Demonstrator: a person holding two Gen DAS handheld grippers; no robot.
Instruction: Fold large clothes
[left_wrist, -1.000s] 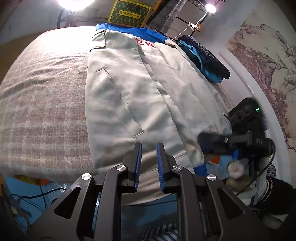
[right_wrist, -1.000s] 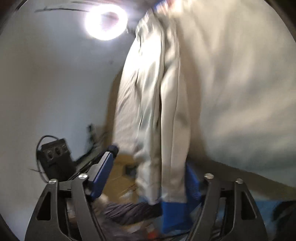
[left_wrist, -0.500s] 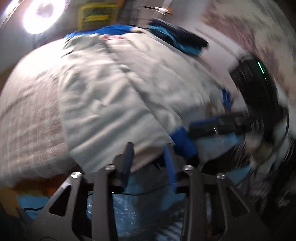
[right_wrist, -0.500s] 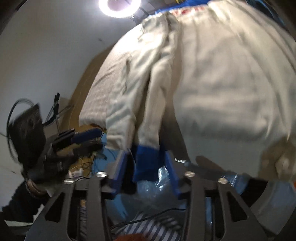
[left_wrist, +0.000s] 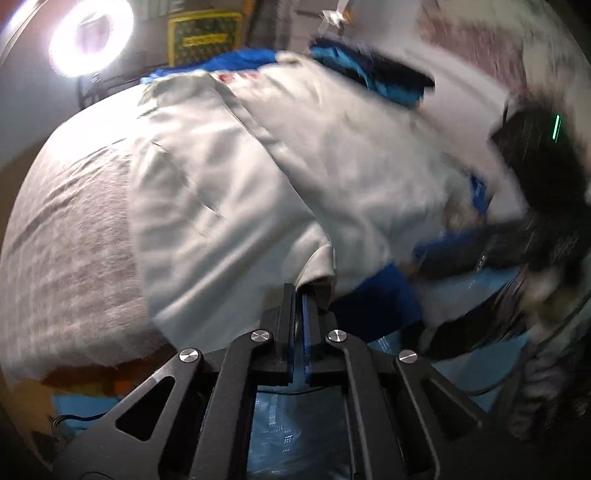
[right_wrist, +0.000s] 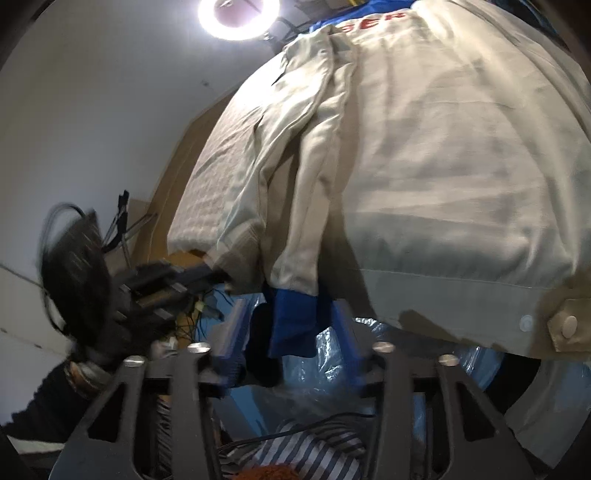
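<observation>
Basically mid-fold: left gripper (left_wrist: 299, 295) fingers pinched on the jacket (left_wrist: 229, 184) hem, right gripper (right_wrist: 291, 325) fingers opening around the blue cuff (right_wrist: 293, 321), needs regripping next.

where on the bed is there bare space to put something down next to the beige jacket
The bare plaid blanket left of the beige jacket, running toward the ring light, is free. The far right is crowded: a dark blue garment pile lies against the jacket. At the near edge sit the left gripper and right gripper.
</observation>
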